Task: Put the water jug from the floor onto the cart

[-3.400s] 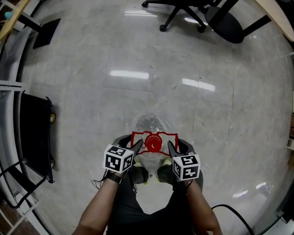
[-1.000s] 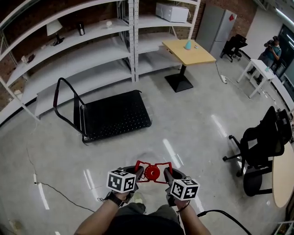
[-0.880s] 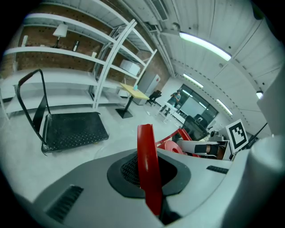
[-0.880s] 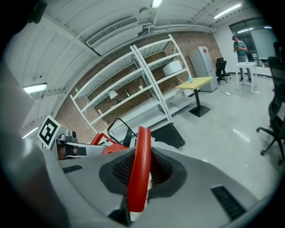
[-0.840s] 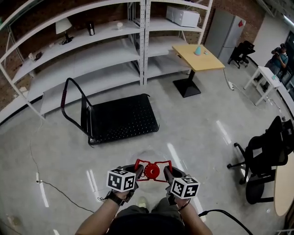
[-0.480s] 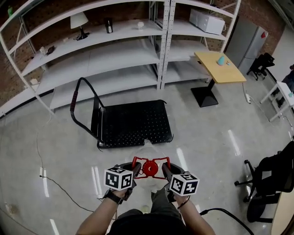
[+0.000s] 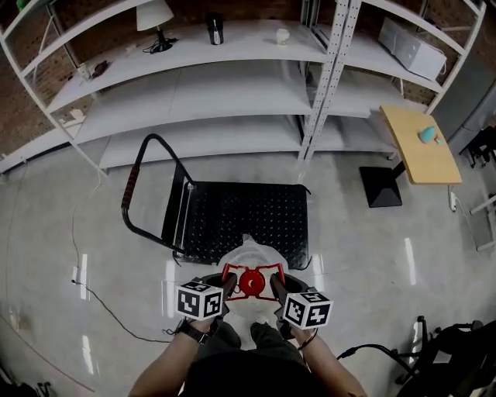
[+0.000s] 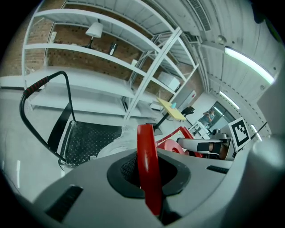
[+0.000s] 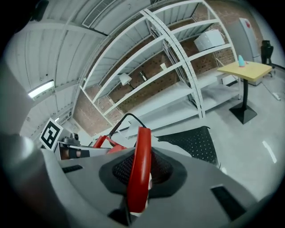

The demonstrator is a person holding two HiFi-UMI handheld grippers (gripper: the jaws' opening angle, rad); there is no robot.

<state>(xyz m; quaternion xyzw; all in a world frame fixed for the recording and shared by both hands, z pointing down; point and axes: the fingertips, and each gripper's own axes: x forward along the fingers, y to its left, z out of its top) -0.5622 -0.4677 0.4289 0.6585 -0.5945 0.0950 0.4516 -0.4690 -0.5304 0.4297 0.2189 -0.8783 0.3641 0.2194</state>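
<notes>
White shelving (image 7: 232,93) with a lamp (image 7: 155,13), a yellow table (image 7: 415,147) to its right

The water jug (image 7: 249,254) is clear, faintly cloudy plastic. Its red handle (image 8: 146,142) is smooth, shiny plastic. The left gripper (image 7: 229,281) and right gripper (image 7: 275,285) have matt grey plastic shells. Their pads (image 8: 127,167) are black with a fine cross-hatched, rubbery-looking texture. The cart (image 7: 256,217) has a matt black deck covered in small raised studs, and its black tube handle looks like painted metal. The floor (image 7: 70,233) is polished pale grey, glossy enough to reflect the lights. The shelves (image 7: 194,93) look like white-painted metal, against a rough brick wall (image 7: 23,93). The table (image 7: 418,143) has a smooth, pale wood-look top.
</notes>
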